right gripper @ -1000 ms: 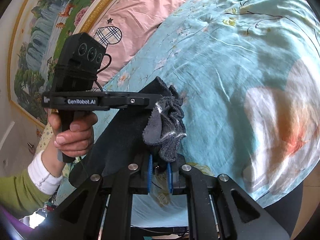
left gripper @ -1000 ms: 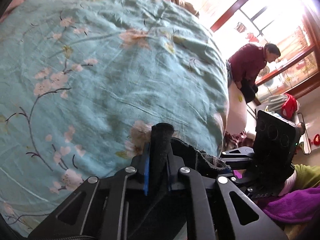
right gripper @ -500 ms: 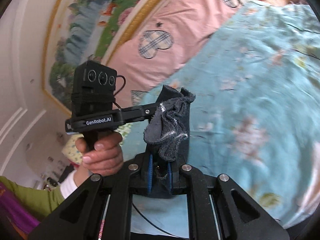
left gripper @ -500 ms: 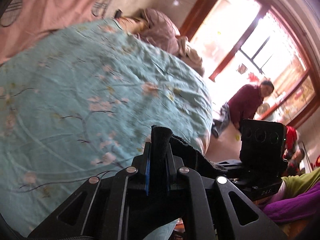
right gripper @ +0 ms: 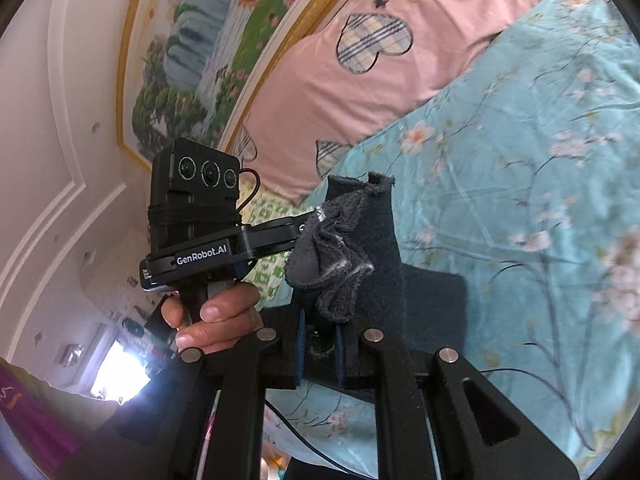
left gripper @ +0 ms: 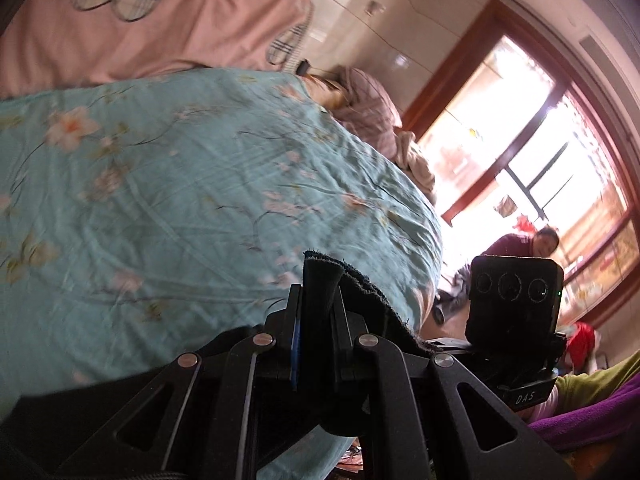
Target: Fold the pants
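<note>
1. In the left wrist view, a fold of the dark charcoal fabric pants (left gripper: 320, 284) is being clamped between the closed fingers of the left gripper (left gripper: 316, 312), with the raw edge of the cloth being trailed off to the right of the jaws.
2. The pants are being held above the teal floral bedspread (left gripper: 180, 200), which is being seen spread beneath and beyond the gripper.
3. A pink pillow with plaid heart patches (left gripper: 160, 28) is being shown at the far edge of the bedspread, and a person in a maroon top (left gripper: 532, 242) is being shown past its right edge, by the bright window.
4. In the right wrist view, a bunched grey-black hem of the pants (right gripper: 336, 264) is being pinched between the closed fingers of the right gripper (right gripper: 320, 344).
5. The left gripper (right gripper: 304, 228) is being gripped by a bare hand (right gripper: 212, 320) to the left of the bedspread (right gripper: 540, 200), its fingers being hidden by the cloth there.
6. The rest of the pants is being draped down over the bedspread.
</note>
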{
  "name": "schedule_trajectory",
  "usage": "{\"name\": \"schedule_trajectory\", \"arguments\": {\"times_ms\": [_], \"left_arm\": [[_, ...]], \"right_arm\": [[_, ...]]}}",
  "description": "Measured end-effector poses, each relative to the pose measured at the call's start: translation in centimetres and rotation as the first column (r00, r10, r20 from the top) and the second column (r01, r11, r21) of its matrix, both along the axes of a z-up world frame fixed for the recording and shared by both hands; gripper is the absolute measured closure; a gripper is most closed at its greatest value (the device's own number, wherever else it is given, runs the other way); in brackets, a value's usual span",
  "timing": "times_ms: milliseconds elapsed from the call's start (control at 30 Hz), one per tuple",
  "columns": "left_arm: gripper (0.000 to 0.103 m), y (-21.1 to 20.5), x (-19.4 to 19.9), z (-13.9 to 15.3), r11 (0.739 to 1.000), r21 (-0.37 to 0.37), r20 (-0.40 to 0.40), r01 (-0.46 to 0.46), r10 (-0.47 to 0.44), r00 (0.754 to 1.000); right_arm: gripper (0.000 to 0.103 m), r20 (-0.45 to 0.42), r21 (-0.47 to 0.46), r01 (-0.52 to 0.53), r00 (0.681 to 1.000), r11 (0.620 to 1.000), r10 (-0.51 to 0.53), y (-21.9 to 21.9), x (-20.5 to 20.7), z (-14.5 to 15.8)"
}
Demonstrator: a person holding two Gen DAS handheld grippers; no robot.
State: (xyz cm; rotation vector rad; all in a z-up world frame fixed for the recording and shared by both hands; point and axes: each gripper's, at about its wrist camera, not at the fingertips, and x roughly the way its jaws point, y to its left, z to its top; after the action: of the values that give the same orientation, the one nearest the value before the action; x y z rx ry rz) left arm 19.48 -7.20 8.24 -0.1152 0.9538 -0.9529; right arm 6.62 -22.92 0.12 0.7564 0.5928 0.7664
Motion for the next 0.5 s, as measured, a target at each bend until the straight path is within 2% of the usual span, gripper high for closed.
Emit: {"name": "schedule_trajectory", "arguments": {"times_ms": [300, 500], "left_arm": [[0.093, 6.0, -0.4, -2.8, 0.991, -0.019, -0.048, -0.13, 0.129, 0.99], [0.093, 9.1, -0.3, -6.0, 0.976, -0.03, -0.118, -0.216, 0.211, 0.97]], "right_arm": [[0.09, -0.026, -0.044, -0.099, 0.995, 0.994, 0.098, 5.1, 1.9, -1.5], [0.088, -0.06, -0.092, -0.141, 0.989, 0.986, 0.136, 7.8, 3.1, -3.2]]}}
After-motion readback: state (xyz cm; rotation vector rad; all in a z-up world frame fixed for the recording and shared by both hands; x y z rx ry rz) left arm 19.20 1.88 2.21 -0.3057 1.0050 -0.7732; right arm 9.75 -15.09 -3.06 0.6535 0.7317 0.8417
